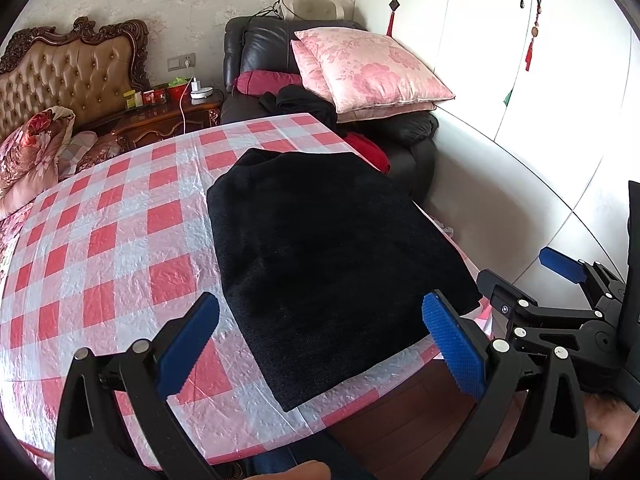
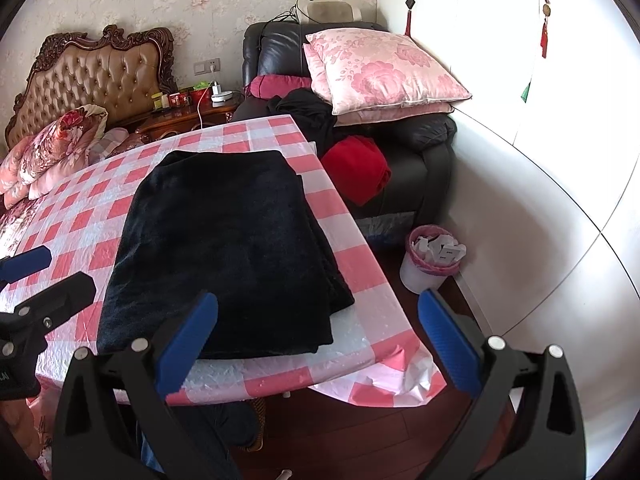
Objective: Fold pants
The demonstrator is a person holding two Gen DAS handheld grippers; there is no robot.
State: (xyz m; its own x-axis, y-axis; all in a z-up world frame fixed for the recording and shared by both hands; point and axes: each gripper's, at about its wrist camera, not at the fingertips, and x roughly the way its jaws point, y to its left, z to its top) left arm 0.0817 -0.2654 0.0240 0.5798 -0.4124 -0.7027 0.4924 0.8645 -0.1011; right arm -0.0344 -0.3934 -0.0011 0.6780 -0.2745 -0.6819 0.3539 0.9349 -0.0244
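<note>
The black, soft-pile pants [image 1: 320, 248] are lying folded into a thick rectangular stack on the tabletop [image 1: 120, 240], which is wearing a crinkled red-and-white checked plastic cover. The stack is sitting toward the near right part of the tabletop, its near corner reaching almost to the edge. In the right wrist view, layered edges are showing along the stack's right side [image 2: 320, 264], but the fabric is so dark that seams, waistband and leg ends are not showing up at all.

The left gripper [image 1: 320, 344] is hovering over the near edge with its blue-padded fingers spread wide and nothing between them; its lower body is running out of the picture. The right gripper [image 2: 318, 344] is likewise standing spread and empty, just off the near right corner of the tabletop. Each gripper is only partly appearing at the margin of the other's view, cut by the frame.

Beyond the tabletop, a black leather armchair [image 2: 420, 148] is carrying two pink floral pillows [image 2: 384, 72], dark clothing and a red garment [image 2: 356, 168]; how these clothes are lying is hard to make out. A small white waste bin with a pink liner [image 2: 430, 258] is standing on the floor near the white wall. At the far left, a tufted tan headboard with a carved dark frame [image 1: 72, 68] is partly showing, with small blurred items crowding a wooden nightstand [image 1: 168, 116] beside it.
</note>
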